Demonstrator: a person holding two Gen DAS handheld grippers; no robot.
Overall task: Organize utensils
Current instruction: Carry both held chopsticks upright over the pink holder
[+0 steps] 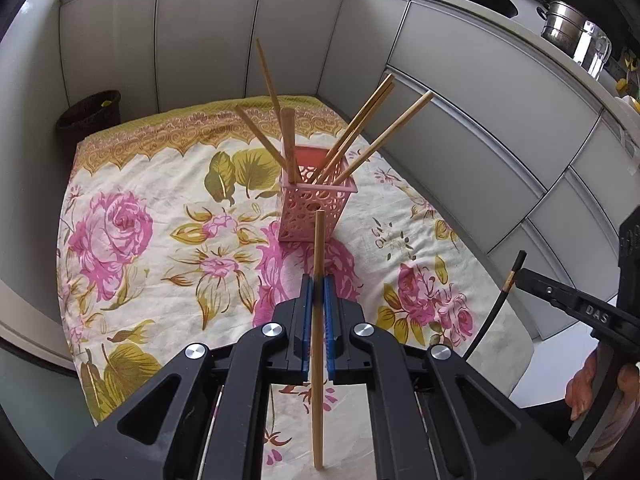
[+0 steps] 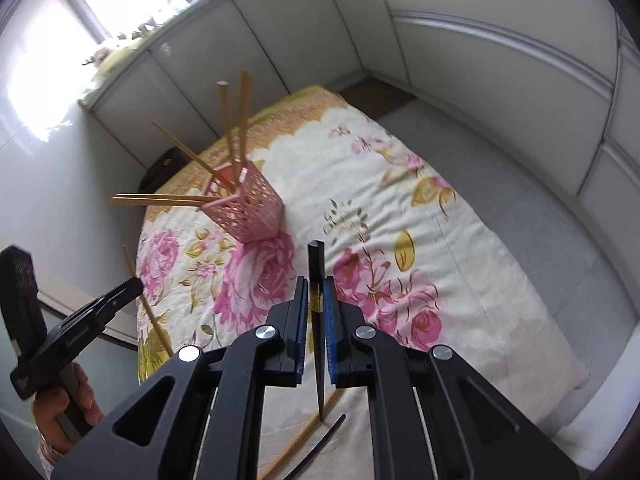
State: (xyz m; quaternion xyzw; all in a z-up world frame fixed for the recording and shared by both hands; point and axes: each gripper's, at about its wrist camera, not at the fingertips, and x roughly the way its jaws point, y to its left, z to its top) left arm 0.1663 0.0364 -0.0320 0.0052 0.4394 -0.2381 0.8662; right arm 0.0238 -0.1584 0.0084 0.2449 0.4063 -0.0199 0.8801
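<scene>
Holding one chopstick in each tool, we are midway through loading the holder. Our left tool [image 1: 318, 312] is clamped on a pale wooden chopstick [image 1: 318, 340] standing nearly upright between the blue pads; our right tool [image 2: 316, 312] is clamped on a black tapered chopstick [image 2: 317, 320], tip pointing down. Ahead of both stands the pink perforated plastic basket [image 1: 314, 204] on the floral cloth [image 1: 160, 240] covering the worktop, already bristling with several wooden chopsticks [image 1: 360, 136] leaning outward. Another wooden stick and a black one [image 2: 320, 446] lie on the cloth near us. Next, we judge, each stick must be carried over the basket's opening, threaded between the leaning sticks, and released.
</scene>
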